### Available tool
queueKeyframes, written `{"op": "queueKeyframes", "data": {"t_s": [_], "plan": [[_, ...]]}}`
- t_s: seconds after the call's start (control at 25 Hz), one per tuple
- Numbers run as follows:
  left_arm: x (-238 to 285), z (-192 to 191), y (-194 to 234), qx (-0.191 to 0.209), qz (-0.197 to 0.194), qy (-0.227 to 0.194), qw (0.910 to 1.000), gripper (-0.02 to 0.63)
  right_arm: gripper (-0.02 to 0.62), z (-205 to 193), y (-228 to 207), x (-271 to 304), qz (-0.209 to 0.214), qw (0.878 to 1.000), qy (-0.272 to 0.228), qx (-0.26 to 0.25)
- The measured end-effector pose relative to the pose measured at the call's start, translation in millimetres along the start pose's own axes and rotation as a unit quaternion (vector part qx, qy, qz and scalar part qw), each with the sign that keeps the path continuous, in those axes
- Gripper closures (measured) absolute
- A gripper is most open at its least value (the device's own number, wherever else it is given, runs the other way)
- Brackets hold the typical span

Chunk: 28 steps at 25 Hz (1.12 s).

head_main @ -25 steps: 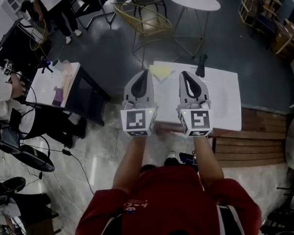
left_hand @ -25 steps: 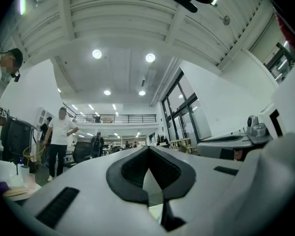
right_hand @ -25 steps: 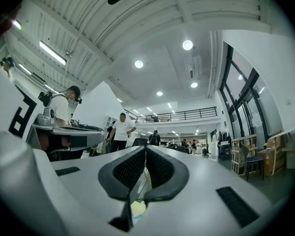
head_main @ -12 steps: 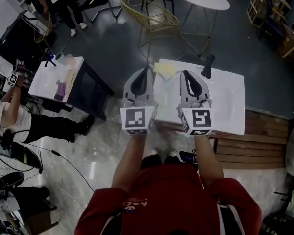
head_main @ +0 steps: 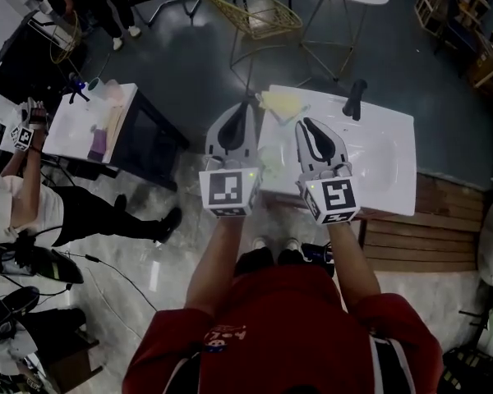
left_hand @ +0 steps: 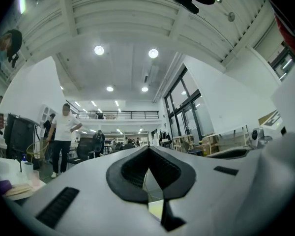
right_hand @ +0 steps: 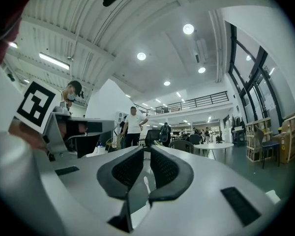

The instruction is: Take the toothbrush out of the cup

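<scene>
- Left gripper [head_main: 246, 110] and right gripper [head_main: 306, 125]: fingers pressed together on both, nothing held, at near edge of white worktop [head_main: 382, 175].
- Yellowish cup [head_main: 279, 103] just ahead, far-left corner; toothbrush too small to confirm.
- Risk: approaching with closed fingers likely tips cup.

— How do your grippers stand?
— I hold both forearms [head_main: 216, 261] stretched forward, side by side. My left gripper [head_main: 246, 109] has its jaws pressed together on nothing; my right gripper [head_main: 304, 124] likewise.
</scene>
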State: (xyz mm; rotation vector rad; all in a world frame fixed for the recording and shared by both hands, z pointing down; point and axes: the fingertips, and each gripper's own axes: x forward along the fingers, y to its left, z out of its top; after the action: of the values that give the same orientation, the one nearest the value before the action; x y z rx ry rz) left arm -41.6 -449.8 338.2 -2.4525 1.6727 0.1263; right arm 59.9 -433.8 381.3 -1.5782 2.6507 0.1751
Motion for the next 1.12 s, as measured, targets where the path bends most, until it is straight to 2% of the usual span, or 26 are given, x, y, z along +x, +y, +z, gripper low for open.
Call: {"op": "queueKeyframes", "data": {"t_s": [0.16, 0.24, 0.36, 0.64, 0.88, 1.12], "plan": [[2.8, -4.8, 3.2, -0.006, -0.002, 0.002, 1.0000, 0.578, 0.552, -18.8, 10.7, -2.7, 0.027, 0.999, 0.022, 0.004], [4.8, -7.5, 4.6, -0.008, -0.003, 0.005, 1.0000, 0.578, 0.477, -28.4, 18.0, -4.1, 0.046, 0.998, 0.034, 0.011], [7.4, -12.8, 4.2, -0.012, -0.007, 0.008, 0.9999, 0.578, 0.444, -43.9, 26.1, -8.2, 0.058, 0.997, 0.050, 0.014], [13.1, -25.5, 8.9, -0.015, -0.005, 0.017, 0.9997, 0.578, 0.410, -82.4, 53.9, -23.7, 0.110, 0.989, 0.093, 0.026], [14.5, -29.4, 13.8, -0.015, -0.001, 0.017, 0.9997, 0.578, 0.387, -112.2, 83.6, -32.2, 0.155, 0.979, 0.133, 0.009], [14.2, -30.6, 15.6, -0.015, 0.004, 0.017, 0.9997, 0.578, 0.379, -144.4, 96.6, -30.5, 0.170, 0.971, 0.167, -0.017]]}}
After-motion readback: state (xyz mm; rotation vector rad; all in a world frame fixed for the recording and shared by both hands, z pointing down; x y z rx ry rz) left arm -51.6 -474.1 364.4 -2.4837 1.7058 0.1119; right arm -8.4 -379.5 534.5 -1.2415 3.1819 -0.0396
